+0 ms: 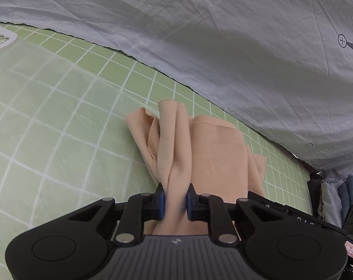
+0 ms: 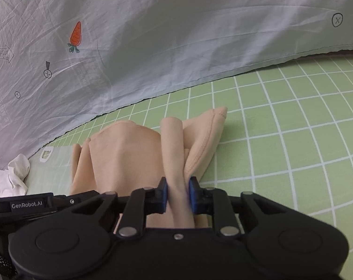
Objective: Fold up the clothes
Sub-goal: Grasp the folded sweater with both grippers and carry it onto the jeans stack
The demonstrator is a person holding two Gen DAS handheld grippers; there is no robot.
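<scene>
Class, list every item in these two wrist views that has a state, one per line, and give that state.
Left gripper: shut on the peach garment.
Right gripper: shut on the peach garment.
Peach garment: bunched, pinched in two places, far end resting on the green checked sheet.
Grey carrot-print quilt: rumpled, overlapping the sheet's far side.
White cloth: crumpled.

This looks like a bedroom in a home. The work surface is a bed covered by a light green cotton sheet with a white grid pattern (image 2: 281, 144). Toward twelve o'clock lies a rumpled pale grey quilt printed with orange carrots (image 2: 153, 35). At three o'clock in the left wrist view, a pile of folded blue denim and grey clothes (image 1: 337, 193) sits at the bed's edge.
</scene>
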